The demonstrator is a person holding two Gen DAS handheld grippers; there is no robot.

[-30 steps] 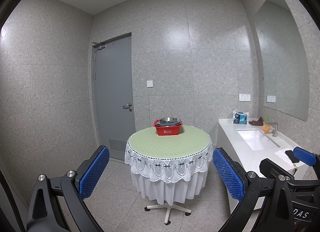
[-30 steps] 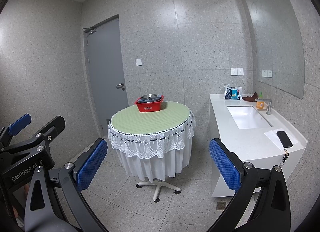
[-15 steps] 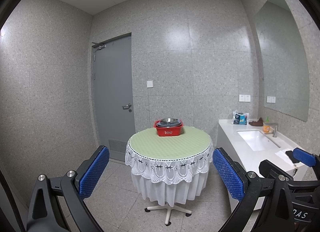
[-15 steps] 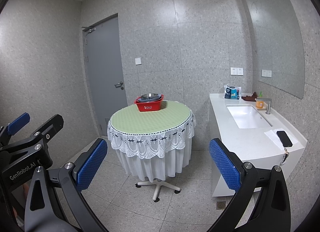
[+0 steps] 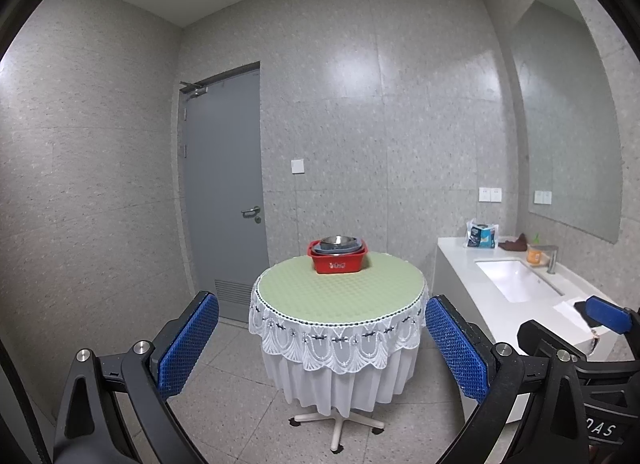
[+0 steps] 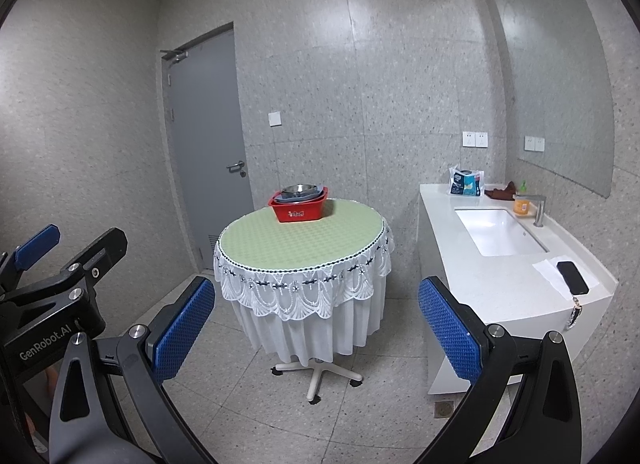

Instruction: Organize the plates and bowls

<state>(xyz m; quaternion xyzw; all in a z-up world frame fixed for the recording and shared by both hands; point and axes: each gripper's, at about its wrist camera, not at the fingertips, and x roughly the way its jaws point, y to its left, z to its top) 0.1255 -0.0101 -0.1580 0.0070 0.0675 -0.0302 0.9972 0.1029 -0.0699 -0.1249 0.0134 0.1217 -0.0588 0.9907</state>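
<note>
Almost nothing changes in the last second: both views drift only slightly. The left hand-held gripper (image 5: 322, 344) and right hand-held gripper (image 6: 316, 328) stay apart and empty, far from the stacked bowls (image 5: 338, 244) in the red basin (image 5: 338, 262) on the tabletop (image 5: 340, 292).

"GenRobot.AI" stands in white on the black body of the left gripper (image 6: 56, 338), seen from the right wrist. The right gripper (image 5: 596, 430) shows only the letters "DAS". White print on the red basin (image 6: 298, 213) is too small to read.
</note>
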